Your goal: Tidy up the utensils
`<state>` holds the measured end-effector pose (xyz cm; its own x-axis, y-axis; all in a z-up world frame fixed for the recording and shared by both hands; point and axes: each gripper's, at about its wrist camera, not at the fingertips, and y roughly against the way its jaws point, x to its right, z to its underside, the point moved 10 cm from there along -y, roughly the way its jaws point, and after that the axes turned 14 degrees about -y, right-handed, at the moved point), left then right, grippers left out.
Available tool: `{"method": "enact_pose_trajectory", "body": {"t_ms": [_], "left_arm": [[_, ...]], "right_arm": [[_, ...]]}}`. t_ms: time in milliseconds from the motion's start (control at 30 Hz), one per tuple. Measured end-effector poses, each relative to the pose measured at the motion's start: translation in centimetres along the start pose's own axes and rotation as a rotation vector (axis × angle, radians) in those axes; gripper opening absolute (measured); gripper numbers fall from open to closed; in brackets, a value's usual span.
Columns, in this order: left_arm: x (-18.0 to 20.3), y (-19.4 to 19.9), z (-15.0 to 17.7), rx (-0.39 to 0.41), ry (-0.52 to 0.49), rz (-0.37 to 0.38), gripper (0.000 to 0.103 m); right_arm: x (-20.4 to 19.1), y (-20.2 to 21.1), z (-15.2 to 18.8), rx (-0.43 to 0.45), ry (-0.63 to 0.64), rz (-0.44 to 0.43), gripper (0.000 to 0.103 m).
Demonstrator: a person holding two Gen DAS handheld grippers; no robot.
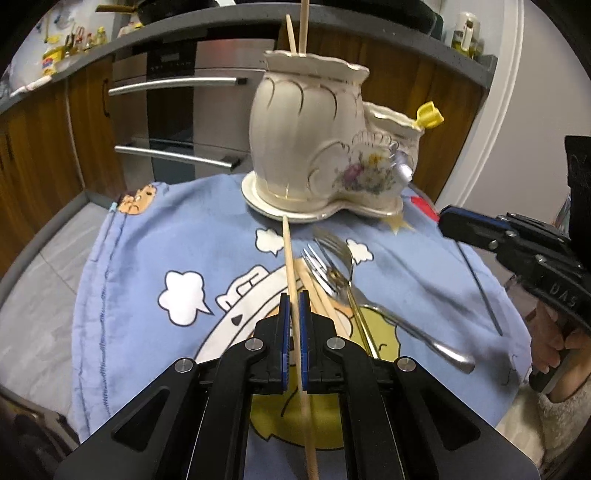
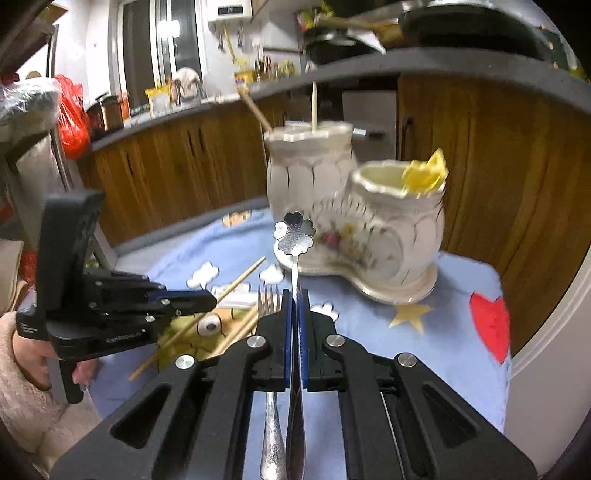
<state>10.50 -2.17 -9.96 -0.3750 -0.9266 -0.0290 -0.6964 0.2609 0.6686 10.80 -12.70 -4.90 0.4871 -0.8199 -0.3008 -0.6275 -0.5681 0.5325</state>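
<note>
**Utensils partly sorted into a ceramic holder, one chopstick and one spoon in the grippers**

Utensils are being moved from a blue cartoon-print cloth into a cream ceramic holder with two compartments, which stands at the far side of the cloth.

Two wooden chopsticks are already seen standing upright in the taller compartment. A yellow item pokes out of the lower, smaller compartment; what it is cannot be told.

A single wooden chopstick is clamped between the blue pads of the left gripper, its far tip reaching towards the holder's base. A small metal spoon with a flower-shaped bowl is gripped by its handle in the closed right gripper and is raised above the cloth, just in front of the holder.

Several pieces are left lying on the cloth: more chopsticks, forks and a slim gold-coloured utensil, grouped together near the middle.

By this showing the task is judged to be under way but well short of finished: the two held pieces have yet to be dropped in, and the loose pile remains to be sorted.
</note>
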Motion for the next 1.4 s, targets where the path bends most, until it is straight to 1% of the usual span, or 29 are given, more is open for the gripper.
{"method": "enact_pose_trajectory", "body": {"t_ms": [100,133,300,333,367,400,533,633,733,800,867,1000,1067,1100,1133,1167,1233,1333,1400], "left_arm": [[0.1,1.0,-0.9,0.054,-0.006,-0.006,0.005],[0.2,1.6,-1.4,0.086,-0.012,-0.006,0.005],[0.4,3.8,-3.1,0.199,-0.016,-0.008,0.005],[0.5,4.3,-3.5,0.223,-0.016,-0.008,0.005],[0.5,5.2,-4.1,0.267,-0.019,-0.013,0.005],[0.4,5.8,-4.5,0.293,-0.021,-0.021,0.005],[-0.3,8.2,-6.5,0.407,-0.011,-0.060,0.001],[-0.5,8.7,-7.9,0.445,-0.004,-0.057,0.001],[-0.5,7.9,-8.1,0.428,-0.004,-0.052,0.001],[-0.2,7.1,-7.9,0.408,-0.009,-0.037,0.001],[-0.2,6.6,-7.6,0.381,-0.016,-0.038,0.001],[-0.9,4.8,-6.4,0.281,-0.024,-0.049,0.001],[-1.5,3.9,-5.4,0.209,-0.029,-0.059,0.001],[-2.0,3.3,-4.8,0.158,-0.028,-0.070,0.001],[-2.5,2.8,-4.2,0.115,-0.028,-0.073,0.008],[-3.1,2.2,-3.5,0.066,-0.023,-0.070,0.024],[-4.1,1.7,-2.4,0.015,-0.027,-0.068,0.042],[-5.0,1.5,-1.8,-0.014,-0.085,-0.104,0.043],[-5.2,1.1,-1.4,-0.037,-0.134,-0.092,0.043]], "right_arm": [[-0.3,0.9,-0.9,0.055,-0.004,-0.017,0.003],[-0.4,1.3,-1.3,0.086,-0.004,-0.022,0.003],[-0.5,3.2,-3.1,0.190,-0.033,-0.055,0.003],[-0.4,3.8,-3.7,0.224,-0.048,-0.068,0.003],[-0.3,4.2,-4.0,0.242,-0.055,-0.071,0.003],[-0.2,4.6,-4.5,0.267,-0.066,-0.073,0.003],[0.5,5.9,-6.1,0.333,-0.105,-0.076,0.003],[1.2,6.1,-7.3,0.363,-0.128,-0.084,0.003],[1.5,5.9,-7.2,0.357,-0.134,-0.087,0.003],[1.8,5.7,-6.8,0.345,-0.133,-0.083,0.003],[2.0,5.6,-6.7,0.334,-0.134,-0.085,0.003],[2.0,5.0,-6.2,0.306,-0.136,-0.093,0.003],[1.9,4.7,-5.9,0.295,-0.131,-0.088,0.003],[1.9,4.7,-5.8,0.291,-0.130,-0.089,0.003],[1.9,4.7,-5.7,0.289,-0.129,-0.089,0.003],[1.8,4.6,-5.7,0.288,-0.129,-0.090,0.003],[1.8,4.6,-5.7,0.282,-0.132,-0.093,0.003],[1.8,4.4,-5.7,0.273,-0.136,-0.097,0.003],[1.7,4.4,-5.6,0.267,-0.133,-0.099,0.003]]}}
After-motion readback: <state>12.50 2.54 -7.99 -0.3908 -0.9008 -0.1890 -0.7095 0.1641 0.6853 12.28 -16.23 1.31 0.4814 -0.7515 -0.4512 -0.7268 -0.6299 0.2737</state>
